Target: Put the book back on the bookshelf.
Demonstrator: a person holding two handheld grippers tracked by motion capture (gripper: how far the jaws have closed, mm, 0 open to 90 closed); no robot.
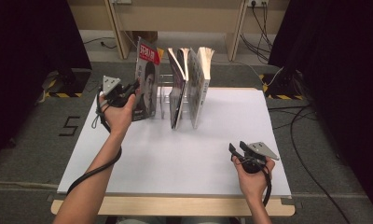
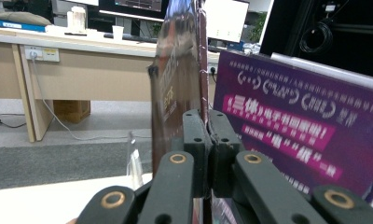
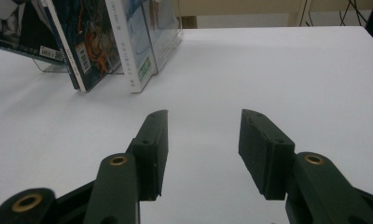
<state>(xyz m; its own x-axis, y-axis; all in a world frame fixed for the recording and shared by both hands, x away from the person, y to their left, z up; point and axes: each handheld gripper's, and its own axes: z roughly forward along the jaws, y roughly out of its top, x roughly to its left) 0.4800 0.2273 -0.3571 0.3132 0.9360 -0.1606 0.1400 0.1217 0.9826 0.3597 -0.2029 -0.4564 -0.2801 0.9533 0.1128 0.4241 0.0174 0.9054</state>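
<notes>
clearly thin and floppy, the magazine (image 1: 146,84) stands at the rack's (image 1: 165,98) nine o'clock end; left gripper (image 1: 134,87) is clamped on its edge, so grip low near the spine. right gripper (image 1: 232,150) idles agape, empty.

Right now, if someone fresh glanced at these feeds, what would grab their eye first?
Probably the left gripper, shut on the edge of a red-topped magazine standing upright at the left end of the clear rack at the far side of the white table. Next, the two thicker books leaning in the rack to its right. The right gripper rests near the table's front right, jaws open on nothing.
</notes>
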